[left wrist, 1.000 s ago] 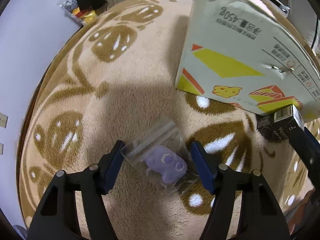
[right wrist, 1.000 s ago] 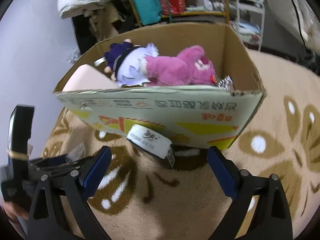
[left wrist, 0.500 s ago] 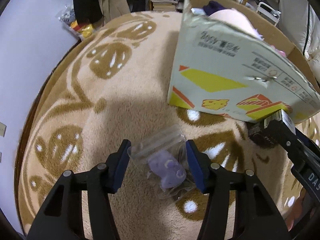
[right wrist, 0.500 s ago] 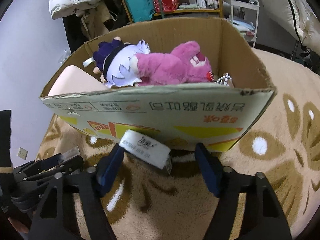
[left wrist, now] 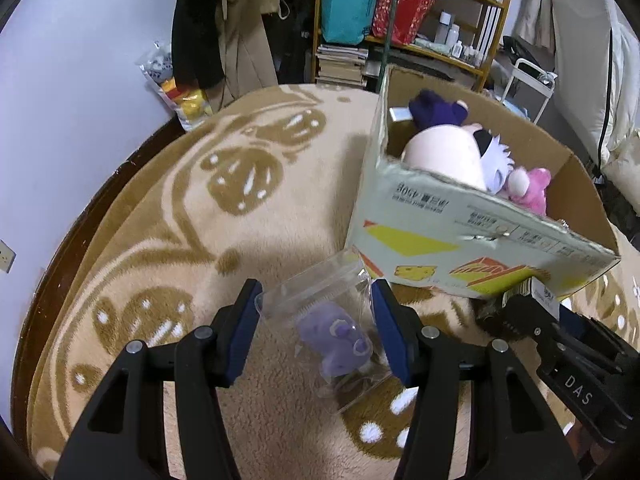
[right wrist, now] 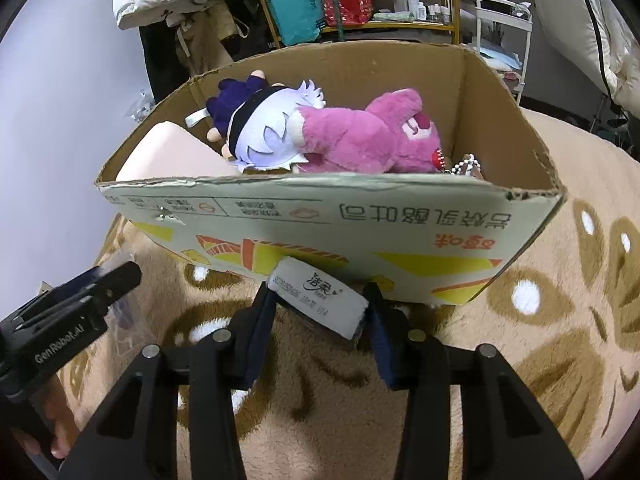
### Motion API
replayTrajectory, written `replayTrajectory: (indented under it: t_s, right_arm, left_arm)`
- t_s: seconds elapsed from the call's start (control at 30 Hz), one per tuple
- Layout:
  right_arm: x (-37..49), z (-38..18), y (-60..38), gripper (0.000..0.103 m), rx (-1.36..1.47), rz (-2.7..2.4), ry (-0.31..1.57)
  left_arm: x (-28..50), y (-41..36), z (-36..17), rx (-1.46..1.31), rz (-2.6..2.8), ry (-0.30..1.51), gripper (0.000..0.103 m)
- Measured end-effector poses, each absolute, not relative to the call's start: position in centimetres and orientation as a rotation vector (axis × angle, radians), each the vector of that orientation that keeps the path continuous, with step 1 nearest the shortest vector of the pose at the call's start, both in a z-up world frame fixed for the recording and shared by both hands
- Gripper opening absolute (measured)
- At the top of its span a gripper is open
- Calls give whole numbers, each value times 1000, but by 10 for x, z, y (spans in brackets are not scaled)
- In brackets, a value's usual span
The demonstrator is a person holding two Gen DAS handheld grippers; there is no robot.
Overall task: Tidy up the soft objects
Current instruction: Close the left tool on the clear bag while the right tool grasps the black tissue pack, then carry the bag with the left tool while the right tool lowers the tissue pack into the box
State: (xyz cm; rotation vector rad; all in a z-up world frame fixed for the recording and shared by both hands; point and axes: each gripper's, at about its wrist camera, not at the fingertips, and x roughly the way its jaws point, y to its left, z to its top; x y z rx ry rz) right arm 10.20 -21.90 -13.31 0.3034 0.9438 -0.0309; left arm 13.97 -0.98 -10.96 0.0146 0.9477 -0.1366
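My left gripper is shut on a clear plastic bag with a small purple plush inside, held above the beige rug. My right gripper is shut on a small tissue pack with a white label, right in front of the cardboard box. The box holds a pink plush, a doll with white hair and a dark band, and a pale cushion. The right gripper also shows at the right of the left wrist view.
A beige rug with brown leaf pattern covers the floor. Shelves with bags and bottles and hanging clothes stand behind. A white wall runs on the left.
Both grippers closed: the left on the bagged purple plush, the right on the tissue pack. Both rose, so the box's inside now shows in the left wrist view.
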Motion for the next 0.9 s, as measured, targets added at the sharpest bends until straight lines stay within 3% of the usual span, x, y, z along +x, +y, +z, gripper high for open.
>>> replayTrajectory:
  t_s: [0.9]
  right_arm:
    - [49,-42,-245,46,260,-43,653]
  left_arm:
    - [96,-36,-18,103,-154,596,55]
